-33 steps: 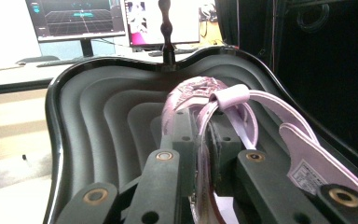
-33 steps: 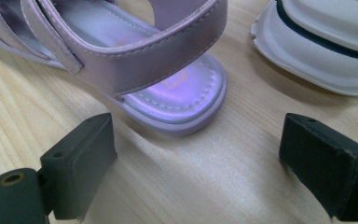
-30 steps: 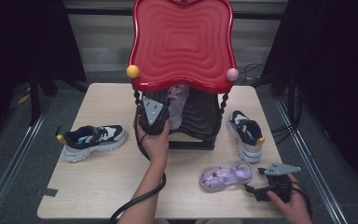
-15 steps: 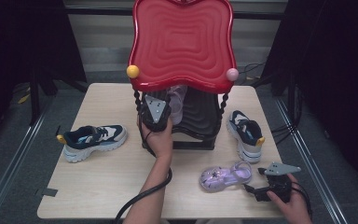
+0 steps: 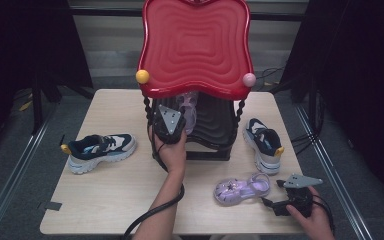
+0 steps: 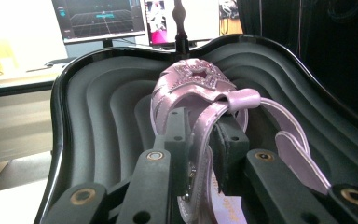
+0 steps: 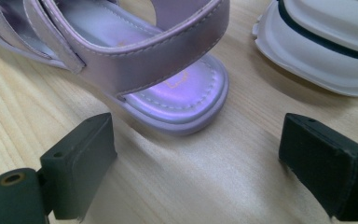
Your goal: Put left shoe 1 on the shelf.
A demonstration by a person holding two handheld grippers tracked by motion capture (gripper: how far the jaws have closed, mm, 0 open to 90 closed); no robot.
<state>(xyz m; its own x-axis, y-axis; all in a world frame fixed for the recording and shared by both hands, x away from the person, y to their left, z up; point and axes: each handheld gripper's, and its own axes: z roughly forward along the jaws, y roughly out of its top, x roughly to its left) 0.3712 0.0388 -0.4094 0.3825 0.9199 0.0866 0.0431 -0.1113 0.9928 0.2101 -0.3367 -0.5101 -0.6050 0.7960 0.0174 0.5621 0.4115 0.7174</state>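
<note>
A purple sandal lies on the black lower shelf of a stand with a red wavy top. My left gripper reaches in under the red top. Its jaws have just been opening, and the sandal's heel strap still stands between the pads, barely free of them. The matching sandal lies on the wooden table near the front right. My right gripper rests just behind its heel, open, with bare table between the jaws.
A navy and white sneaker lies at the table's left. Its mate lies right of the stand, close to the loose sandal. A yellow ball and a pink ball sit on the red top's front corners. Monitors stand beyond the shelf.
The left hand has shifted only slightly at the stand, with the sandal staying on the shelf. The right hand and the loose sandal have not moved.
</note>
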